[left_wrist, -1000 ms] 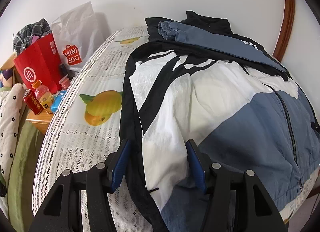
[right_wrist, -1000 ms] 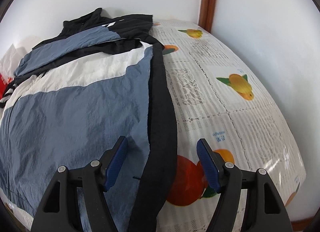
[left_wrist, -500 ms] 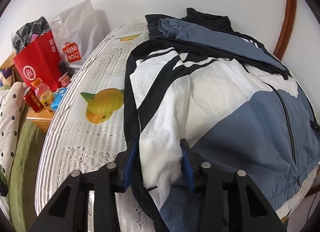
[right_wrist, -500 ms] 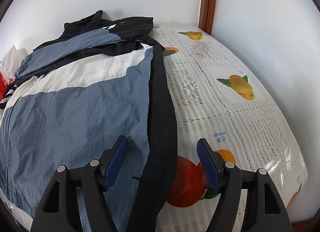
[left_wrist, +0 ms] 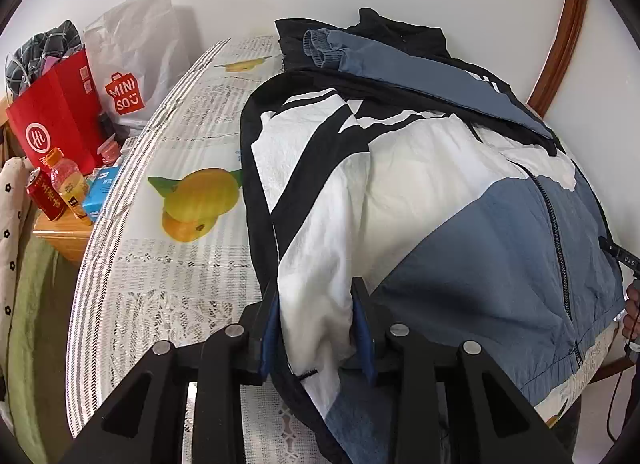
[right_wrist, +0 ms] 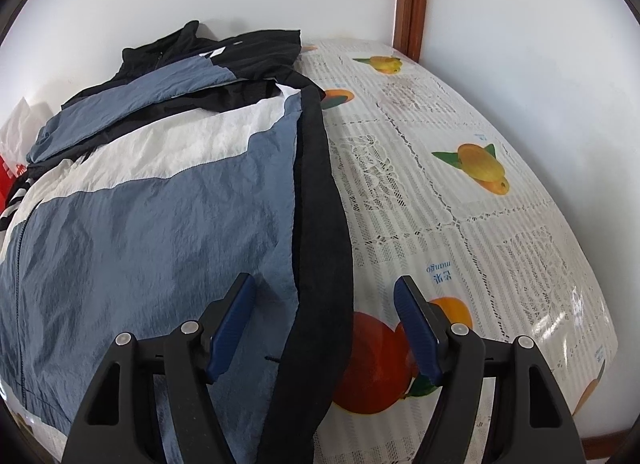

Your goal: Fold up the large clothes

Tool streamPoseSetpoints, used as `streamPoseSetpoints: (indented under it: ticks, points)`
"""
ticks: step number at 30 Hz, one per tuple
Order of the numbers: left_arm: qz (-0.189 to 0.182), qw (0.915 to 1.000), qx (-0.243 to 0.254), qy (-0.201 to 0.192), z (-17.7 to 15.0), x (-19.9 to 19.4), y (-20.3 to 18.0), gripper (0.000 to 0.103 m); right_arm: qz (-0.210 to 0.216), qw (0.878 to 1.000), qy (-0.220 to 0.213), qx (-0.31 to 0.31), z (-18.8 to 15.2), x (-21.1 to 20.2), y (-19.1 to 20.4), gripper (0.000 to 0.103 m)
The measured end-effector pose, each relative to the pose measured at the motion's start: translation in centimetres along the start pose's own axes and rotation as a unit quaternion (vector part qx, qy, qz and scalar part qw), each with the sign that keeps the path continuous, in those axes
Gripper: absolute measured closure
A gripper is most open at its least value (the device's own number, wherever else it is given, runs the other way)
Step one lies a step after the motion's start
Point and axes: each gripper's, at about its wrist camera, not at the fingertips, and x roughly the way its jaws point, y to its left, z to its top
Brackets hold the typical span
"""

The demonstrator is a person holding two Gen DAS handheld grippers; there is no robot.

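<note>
The left hand-held gripper [left_wrist: 316,324] has just squeezed shut on the near edge of the jacket [left_wrist: 440,203] lying flat on the desk [left_wrist: 168,264], while the right hand-held gripper [right_wrist: 324,324] waits wide open over the other edge, so folding can start soon.

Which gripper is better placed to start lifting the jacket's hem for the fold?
Left. The left gripper is pinched on the jacket hem; the right gripper stands open, straddling the black side edge without gripping.
</note>
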Motion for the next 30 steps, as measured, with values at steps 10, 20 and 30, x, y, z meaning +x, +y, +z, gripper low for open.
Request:
streamPoseSetpoints:
  ticks: [10, 20, 30]
  points:
    - [0.033, 0.999, 0.029, -0.002, -0.8, -0.3, -1.6, 0.073, 0.035, 0.999, -0.024, -0.03, -1.6, -1.0, 1.8, 0.047]
    - [0.029, 0.9989, 0.017, -0.033, -1.3, -3.6, -2.0, 0.095, 0.072, 0.996, -0.047, -0.035, -1.7, -4.5, 1.3, 0.095]
    - [0.003, 0.9934, 0.012, -0.114, -2.2, -11.6, -1.8, 0.096, 0.113, 0.983, -0.14, -0.022, -1.9, -12.6, -1.0, 0.096]
